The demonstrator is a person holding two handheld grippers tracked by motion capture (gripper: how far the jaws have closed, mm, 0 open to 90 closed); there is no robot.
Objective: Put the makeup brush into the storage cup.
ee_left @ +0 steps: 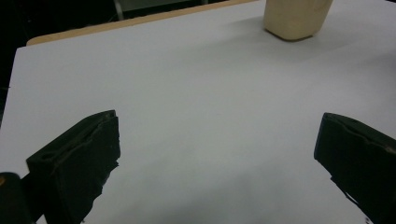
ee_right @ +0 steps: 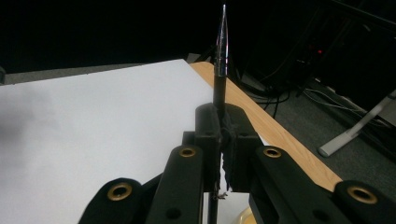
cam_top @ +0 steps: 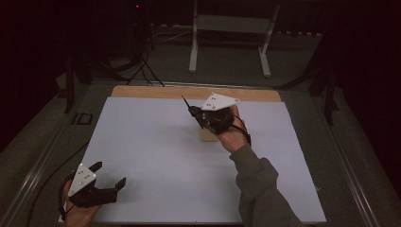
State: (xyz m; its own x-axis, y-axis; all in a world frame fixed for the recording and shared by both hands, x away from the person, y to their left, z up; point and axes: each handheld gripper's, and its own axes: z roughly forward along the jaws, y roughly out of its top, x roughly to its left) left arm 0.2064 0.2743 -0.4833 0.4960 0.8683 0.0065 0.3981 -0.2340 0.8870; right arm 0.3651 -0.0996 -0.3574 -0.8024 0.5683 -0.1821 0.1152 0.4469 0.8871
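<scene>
My right gripper (cam_top: 195, 113) hovers over the middle of the white sheet (cam_top: 156, 156), shut on a thin black pen (cam_top: 185, 102) whose tip points up and away. In the right gripper view the pen (ee_right: 220, 60) rises from between the closed jaws of the right gripper (ee_right: 223, 122), its silver tip uppermost. A small tan cup-like holder (cam_top: 206, 135) sits on the sheet just under that hand; the left gripper view shows the holder (ee_left: 295, 18) at the top. My left gripper (cam_top: 109, 176) rests open at the sheet's near left corner, nothing between its fingers (ee_left: 79, 158).
The wooden table edge (cam_top: 189, 91) runs along the far side of the sheet. Beyond it stand a white frame's legs (cam_top: 193, 56) and cables (cam_top: 142, 66) on the dark floor. Metal rails (cam_top: 33, 175) flank the table.
</scene>
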